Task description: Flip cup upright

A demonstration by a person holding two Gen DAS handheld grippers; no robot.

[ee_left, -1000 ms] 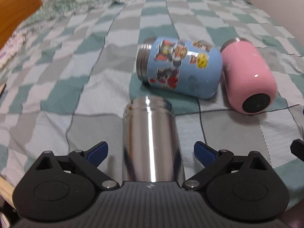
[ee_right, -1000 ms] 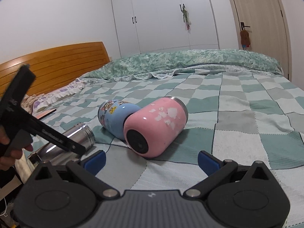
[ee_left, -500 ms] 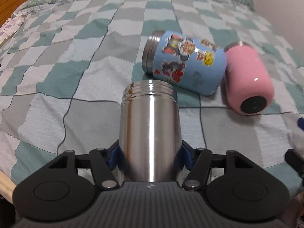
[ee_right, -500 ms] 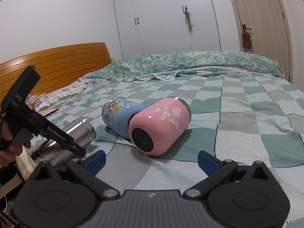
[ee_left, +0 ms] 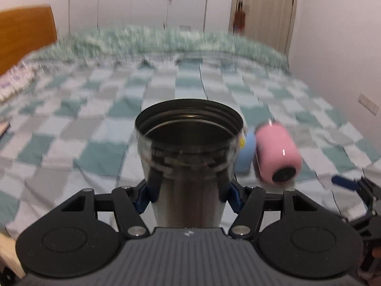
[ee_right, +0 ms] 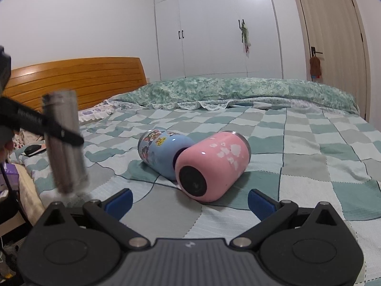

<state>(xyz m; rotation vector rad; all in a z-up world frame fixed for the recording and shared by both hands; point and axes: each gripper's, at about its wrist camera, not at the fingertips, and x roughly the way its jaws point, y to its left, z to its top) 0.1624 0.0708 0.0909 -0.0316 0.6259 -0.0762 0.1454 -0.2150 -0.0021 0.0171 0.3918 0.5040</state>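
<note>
My left gripper (ee_left: 188, 194) is shut on the steel cup (ee_left: 188, 166) and holds it nearly upright, open mouth toward the camera's top. In the right wrist view the steel cup (ee_right: 65, 143) is lifted at the left, tilted slightly, with the left gripper's finger (ee_right: 40, 125) across it. The pink cup (ee_right: 212, 164) and the blue sticker cup (ee_right: 162, 152) lie on their sides, touching, on the checked bedspread (ee_right: 309, 166). My right gripper (ee_right: 190, 201) is open and empty, just in front of the pink cup.
The wooden headboard (ee_right: 78, 83) stands at the left, white wardrobes (ee_right: 214, 28) and a door (ee_right: 333, 47) behind the bed. A dark object (ee_right: 33, 149) lies near the bed's left edge. The pink cup (ee_left: 277, 153) and blue cup (ee_left: 245, 155) show right of the steel cup.
My left gripper closed on the steel cup, then lifted it off the bed and swung it from lying flat to nearly upright. The right gripper stayed almost still and open.
</note>
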